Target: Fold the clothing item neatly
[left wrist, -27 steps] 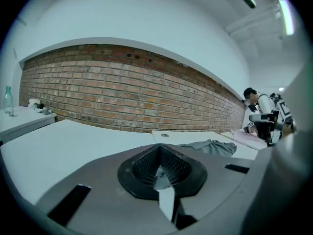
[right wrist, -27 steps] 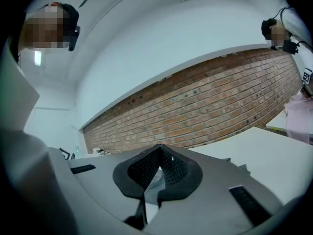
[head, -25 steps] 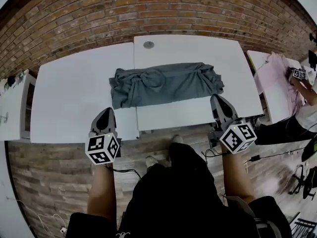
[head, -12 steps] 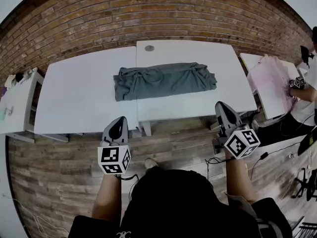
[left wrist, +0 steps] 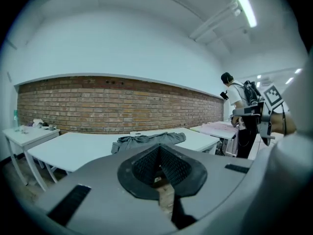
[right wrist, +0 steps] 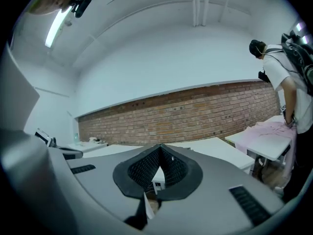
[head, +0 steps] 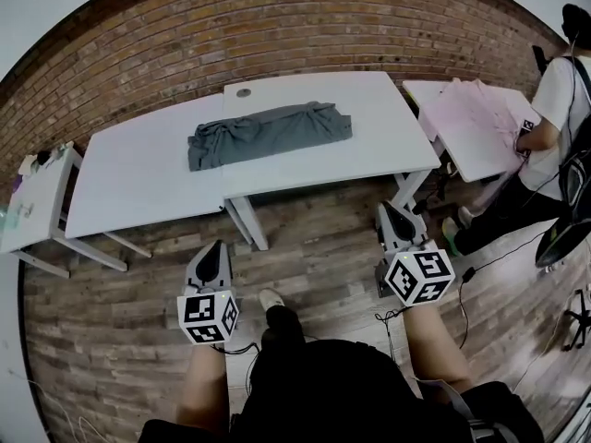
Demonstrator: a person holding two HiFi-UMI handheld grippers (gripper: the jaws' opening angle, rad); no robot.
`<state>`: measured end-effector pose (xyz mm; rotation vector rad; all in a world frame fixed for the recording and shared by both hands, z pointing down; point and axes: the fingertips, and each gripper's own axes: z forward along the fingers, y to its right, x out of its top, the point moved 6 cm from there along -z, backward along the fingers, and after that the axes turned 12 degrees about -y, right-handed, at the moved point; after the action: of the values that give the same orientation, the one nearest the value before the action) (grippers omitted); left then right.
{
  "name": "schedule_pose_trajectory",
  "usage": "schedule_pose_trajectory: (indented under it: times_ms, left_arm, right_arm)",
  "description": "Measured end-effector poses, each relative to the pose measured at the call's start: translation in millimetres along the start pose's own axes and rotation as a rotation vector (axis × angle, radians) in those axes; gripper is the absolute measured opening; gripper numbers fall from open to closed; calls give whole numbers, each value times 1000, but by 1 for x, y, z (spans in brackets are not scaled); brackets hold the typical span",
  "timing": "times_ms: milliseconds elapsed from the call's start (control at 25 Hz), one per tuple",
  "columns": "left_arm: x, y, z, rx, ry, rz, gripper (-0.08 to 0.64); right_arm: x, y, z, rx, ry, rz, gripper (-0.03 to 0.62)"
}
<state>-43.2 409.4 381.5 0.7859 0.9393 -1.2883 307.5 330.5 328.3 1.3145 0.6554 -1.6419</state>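
Two white rectangular surfaces (head: 388,137) stand end to end in the upper middle of the frame. Across their seam lies the grey cloth garment (head: 268,134), bunched into a long band running left to right, right end slightly higher. Below, over wooden plank floor (head: 314,238), the left claw (head: 211,252) and right claw (head: 392,215) are pinched together, empty, well apart from it.

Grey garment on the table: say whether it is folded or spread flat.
Folded, roughly: the grey garment lies as a long narrow band, bunched at both ends.
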Motion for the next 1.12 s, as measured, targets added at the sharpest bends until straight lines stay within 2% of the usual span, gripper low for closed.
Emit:
schedule_pose_trajectory:
  times_ms: [240, 360, 640, 800, 960, 1120]
  left_arm:
    - [-29, 68, -83, 34, -10, 41, -2]
    - [-27, 78, -118, 57, -8, 69, -2]
    - [-41, 74, -164, 80, -21, 61, -2]
    - [-47, 62, -176, 66, -19, 48, -2]
    - [-56, 42, -186, 40, -32, 28, -2]
    - [-66, 26, -195, 36, -46, 21, -2]
  right_arm:
    - [-32, 6, -96, 38, -16, 20, 0]
    - [-36, -7, -125, 76, -10, 21, 0]
    - [-54, -49, -152, 120, -26, 15, 0]
    - [-56, -70, -153, 120, -37, 16, 0]
    - [-60, -99, -153, 124, -54, -31, -2]
    - [-65, -120, -154, 144, -68, -23, -2]
